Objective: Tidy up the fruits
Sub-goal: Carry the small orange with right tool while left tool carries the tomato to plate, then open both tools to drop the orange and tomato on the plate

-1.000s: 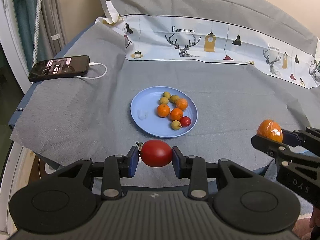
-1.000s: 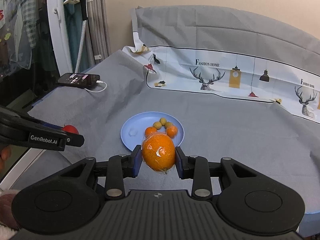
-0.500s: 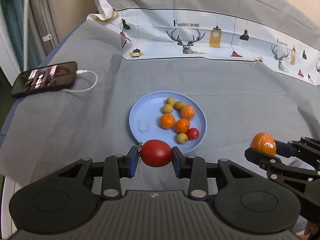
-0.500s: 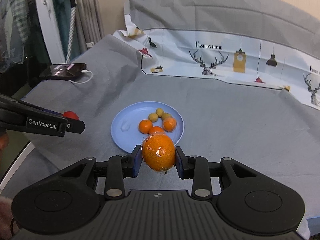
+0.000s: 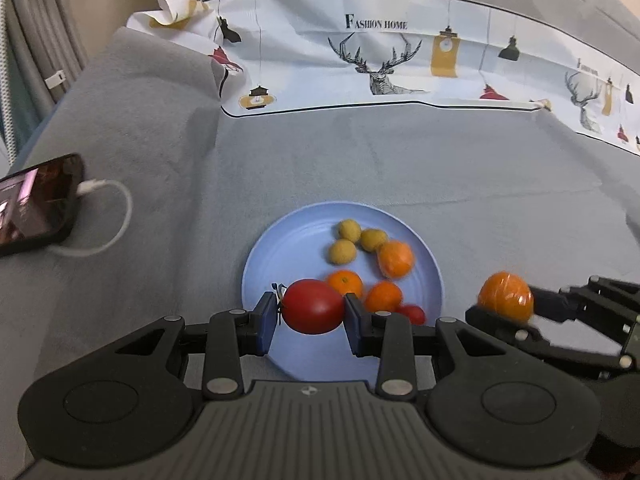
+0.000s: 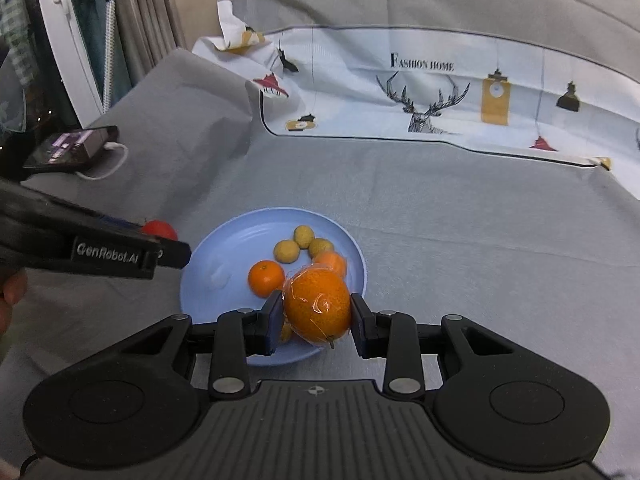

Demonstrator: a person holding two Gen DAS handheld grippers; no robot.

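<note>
Both tongs have advanced toward the round pale-blue plate (image 5: 256, 272) over the last second, and it now sits larger and nearer.

From the left wrist, the left tongs (image 5: 311, 314) are clenched on a smooth red tomato (image 5: 313, 306), held above the plate's near rim. Beside them, the right tongs (image 5: 500, 312) carry a film-wrapped orange (image 5: 505, 297) just off the plate's right edge.

From the right wrist, the right tongs (image 6: 316, 314) grip that orange (image 6: 317, 306) over the plate's (image 6: 208, 256) near side, where small oranges and yellow-green fruits already lie on the grey-clothed tabletop (image 6: 460, 240).

Delivery looks under way; next, each fruit probably needs lowering onto bare plate, then release.
</note>
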